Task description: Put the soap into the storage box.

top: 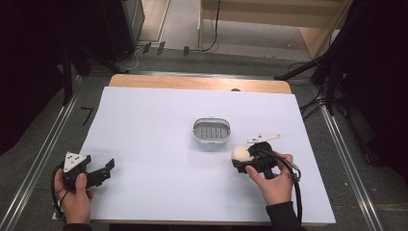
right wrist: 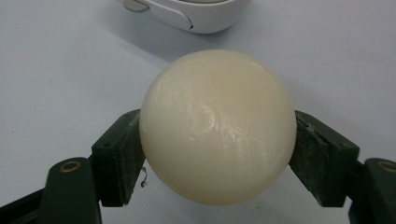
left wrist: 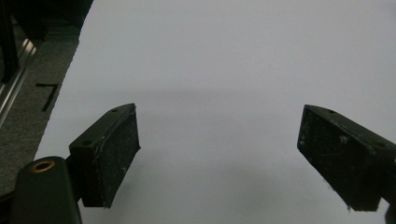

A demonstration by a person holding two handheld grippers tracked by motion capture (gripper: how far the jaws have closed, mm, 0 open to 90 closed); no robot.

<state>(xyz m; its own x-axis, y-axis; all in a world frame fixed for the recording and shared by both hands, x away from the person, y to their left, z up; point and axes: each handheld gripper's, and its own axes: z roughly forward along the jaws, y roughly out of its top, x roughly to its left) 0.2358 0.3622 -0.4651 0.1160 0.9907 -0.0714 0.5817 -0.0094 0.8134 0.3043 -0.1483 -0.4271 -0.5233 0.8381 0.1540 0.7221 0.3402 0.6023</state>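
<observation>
Between the two black jaws of the right gripper [right wrist: 217, 154] sits a smooth, cream-white rounded bar of soap [right wrist: 217, 127], pinched on both flanks so that each pad presses against its side. From the high view the same soap [top: 242, 153] is at the front of that gripper [top: 245, 161], right of the table's middle and toward the person's edge, with the person's right hand [top: 273, 180] wrapped around the gripper body. Whether the soap rests on the surface or is held just above it cannot be told. Just beyond it, up and to the left, lies a white oval plastic soap dish with a slotted grey insert [top: 211, 130], near the soap but apart from it; its rim [right wrist: 187, 11] edges the top of the right gripper view. Everything lies on a white sheet covering the wooden table [top: 159, 154]. Well apart, near the front left corner, the left gripper [top: 107, 169] is held in the left hand [top: 76, 195], its jaws spread wide with nothing between them, over bare sheet.
</observation>
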